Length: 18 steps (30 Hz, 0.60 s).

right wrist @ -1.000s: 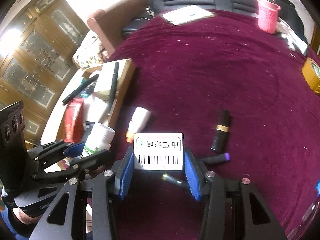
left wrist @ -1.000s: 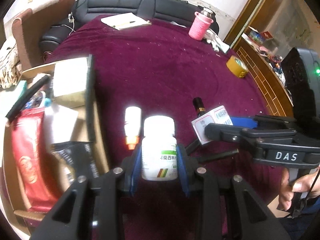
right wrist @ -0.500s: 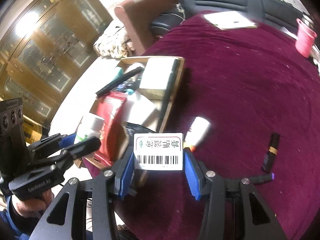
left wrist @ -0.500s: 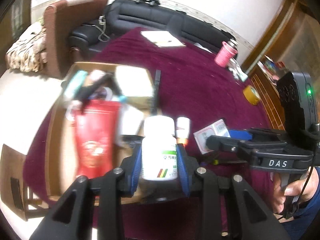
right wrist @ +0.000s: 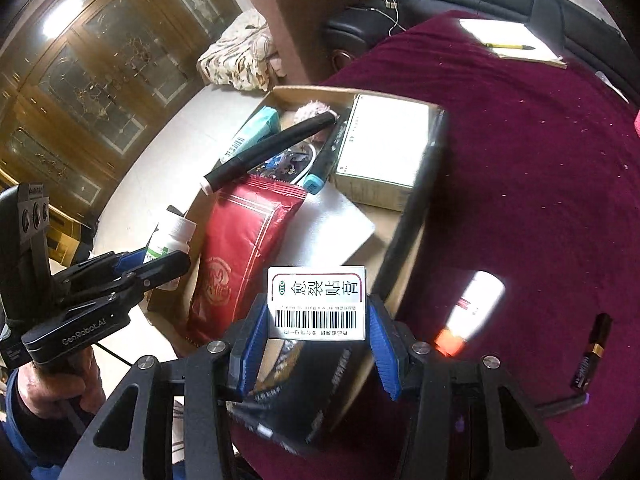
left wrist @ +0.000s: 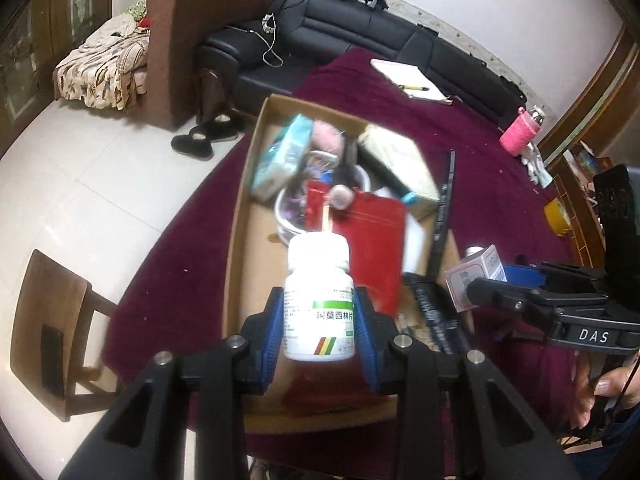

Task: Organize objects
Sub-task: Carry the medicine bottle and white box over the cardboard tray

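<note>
My left gripper (left wrist: pixel 319 322) is clamped on a white pill bottle (left wrist: pixel 319 304) above the cardboard box (left wrist: pixel 240 240); my right gripper (right wrist: pixel 316 344) squeezes a small barcoded carton (right wrist: pixel 317 302) over the box's near end.

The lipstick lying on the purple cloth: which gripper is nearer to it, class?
Right. The right gripper, shut on the small box, is just beside the lipstick; the left gripper, holding the pill bottle, is beyond the cardboard box.

Bare floor shows along the left inside the cardboard box (left wrist: pixel 256 184); its middle and right are crowded by a red pouch (left wrist: pixel 376 248), metal bowl (left wrist: pixel 286 216) and cream carton (left wrist: pixel 396 168).
</note>
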Available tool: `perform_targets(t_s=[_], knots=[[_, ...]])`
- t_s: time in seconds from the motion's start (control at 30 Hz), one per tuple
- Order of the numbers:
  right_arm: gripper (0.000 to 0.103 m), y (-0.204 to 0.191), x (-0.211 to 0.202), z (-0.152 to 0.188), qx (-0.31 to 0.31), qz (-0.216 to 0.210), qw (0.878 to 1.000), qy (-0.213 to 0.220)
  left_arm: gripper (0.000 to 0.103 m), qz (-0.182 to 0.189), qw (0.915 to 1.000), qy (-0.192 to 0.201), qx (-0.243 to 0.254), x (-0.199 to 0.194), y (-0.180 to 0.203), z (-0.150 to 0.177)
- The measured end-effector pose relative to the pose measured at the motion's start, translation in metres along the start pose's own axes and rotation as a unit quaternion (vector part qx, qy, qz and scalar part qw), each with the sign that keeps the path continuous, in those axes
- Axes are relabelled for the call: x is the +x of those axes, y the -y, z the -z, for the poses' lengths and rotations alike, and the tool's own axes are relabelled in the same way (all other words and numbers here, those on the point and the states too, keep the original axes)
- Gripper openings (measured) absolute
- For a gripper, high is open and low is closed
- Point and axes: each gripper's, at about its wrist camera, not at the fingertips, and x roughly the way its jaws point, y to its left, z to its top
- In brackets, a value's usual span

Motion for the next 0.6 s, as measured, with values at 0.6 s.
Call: perform_targets(t_s=[0.6], knots=[[0.055, -0.006, 0.027, -0.022, 0.000, 0.018, 1.000, -0.010, 0.036, 0.018, 0.9994, -0.022, 0.016, 0.025, -0.019, -0.009]])
